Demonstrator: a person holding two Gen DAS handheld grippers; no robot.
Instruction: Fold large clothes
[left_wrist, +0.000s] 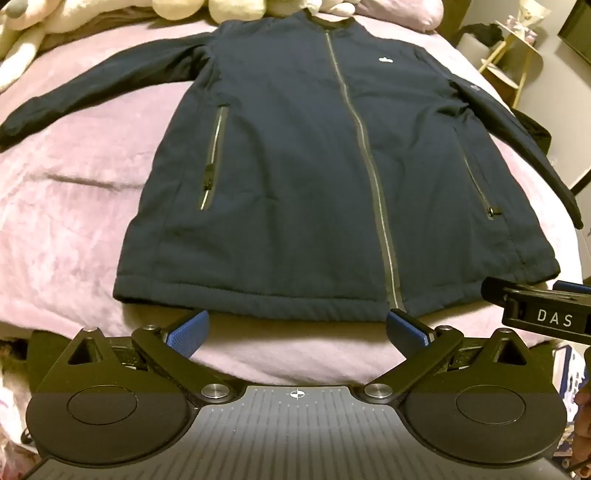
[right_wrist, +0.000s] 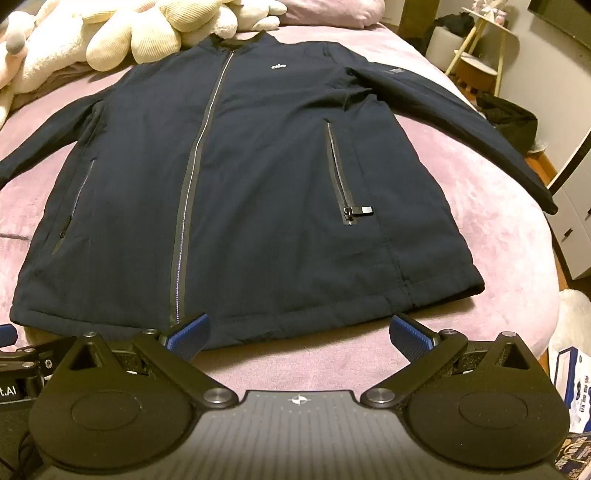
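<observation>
A dark navy zip-front jacket (left_wrist: 314, 166) lies spread flat, front up and zipped, on a bed covered by a pale pink fleece blanket (left_wrist: 74, 206), collar toward the far end and hem nearest the cameras, both sleeves stretched out to the sides.

The left gripper (left_wrist: 297, 328) hovers just short of the hem, its blue-padded jaws spread wide and holding nothing. The right gripper (right_wrist: 299, 330) is likewise wide apart and empty, its left pad overlapping the hem near the bottom of the grey centre zip (right_wrist: 195, 177).

The left wrist view alone takes in the full left sleeve (left_wrist: 96, 85) running out across the blanket, and the other gripper's black body marked "DAS" at the right edge. The right wrist view alone makes the white chest logo (right_wrist: 279, 67) readable, shows the metal pull of the pocket zip (right_wrist: 360, 211) lying sideways, and more of the cream plush toys (right_wrist: 147, 33) heaped by the collar. It also shows a white drawer unit (right_wrist: 576, 221) beside the bed and a printed box (right_wrist: 570, 380) at the lower right; its contents cannot be made out.
</observation>
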